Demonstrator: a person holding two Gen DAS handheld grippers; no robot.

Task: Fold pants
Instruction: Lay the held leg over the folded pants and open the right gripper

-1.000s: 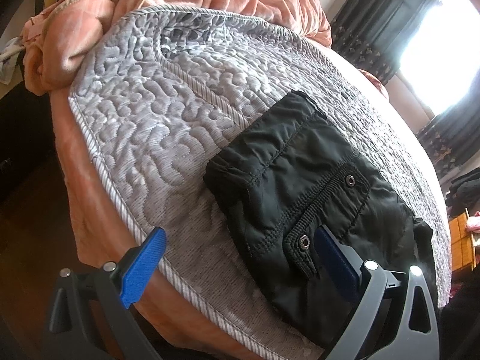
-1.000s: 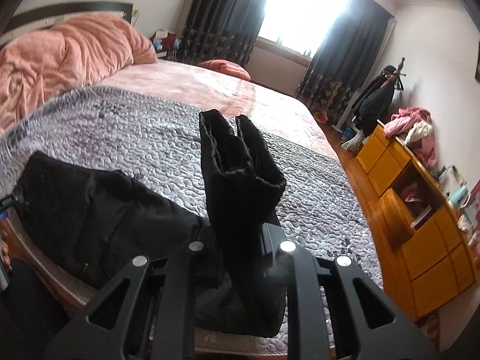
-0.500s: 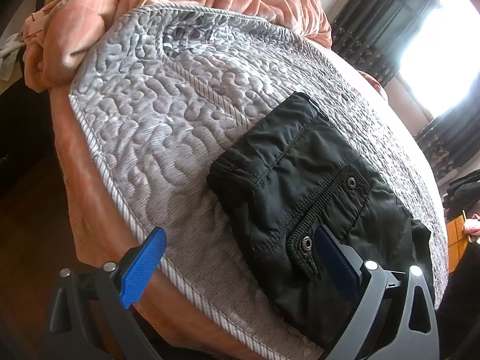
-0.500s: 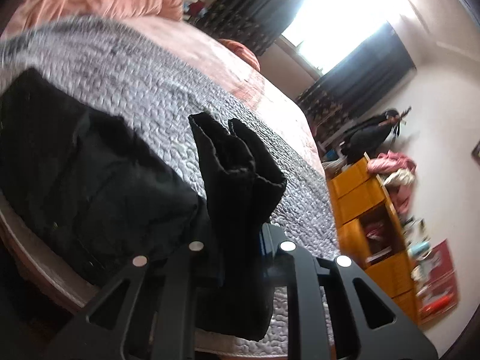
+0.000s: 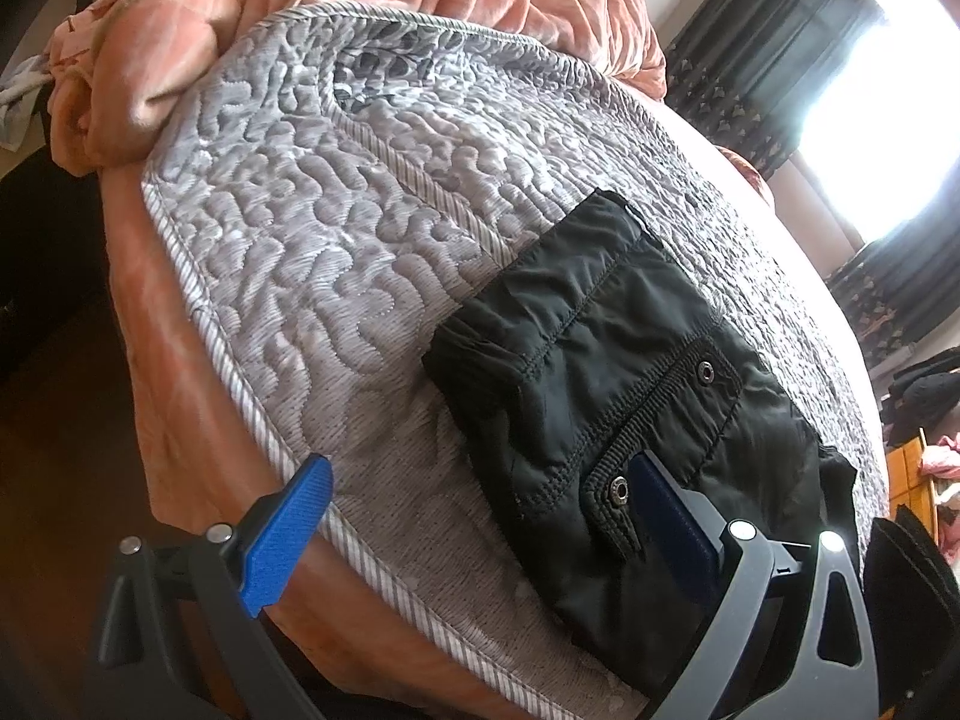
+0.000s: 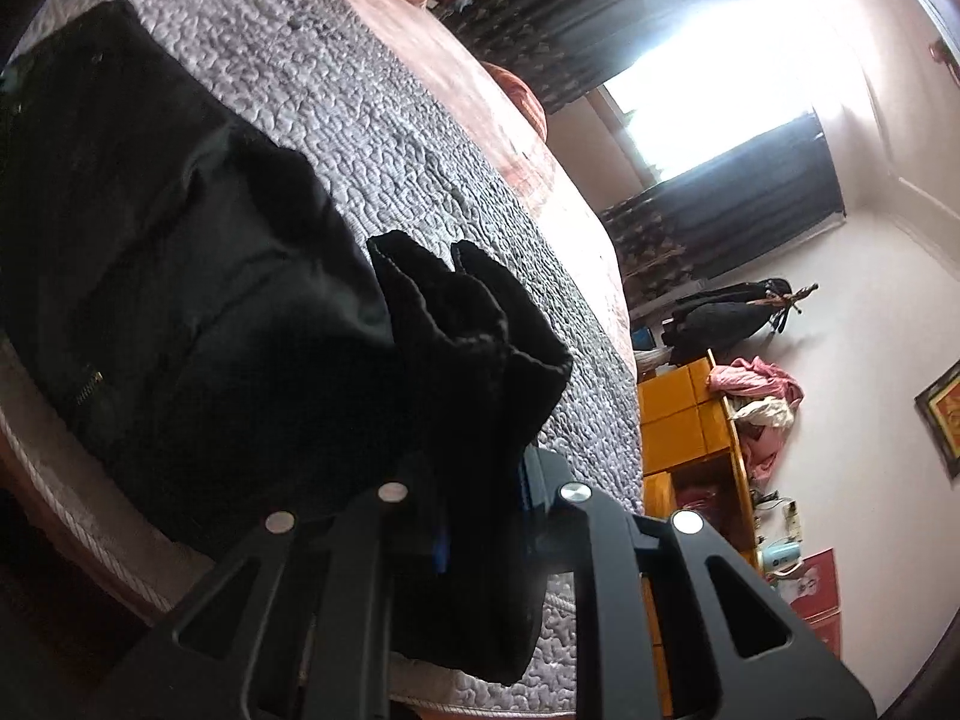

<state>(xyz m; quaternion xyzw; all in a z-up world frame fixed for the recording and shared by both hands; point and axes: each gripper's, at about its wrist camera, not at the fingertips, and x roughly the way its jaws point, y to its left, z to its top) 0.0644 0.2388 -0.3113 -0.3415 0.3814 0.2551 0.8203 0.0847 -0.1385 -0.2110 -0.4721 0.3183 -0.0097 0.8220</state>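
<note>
The left hand-held gripper hovers spread wide over the black pants lying on the bed's grey quilt; the right hand-held gripper pinches a raised pants fold.

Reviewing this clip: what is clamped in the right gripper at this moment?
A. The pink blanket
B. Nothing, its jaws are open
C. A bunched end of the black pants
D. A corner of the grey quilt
C. In the right wrist view, the right gripper is shut on a bunched end of the black pants, raised above the grey quilt.
</note>
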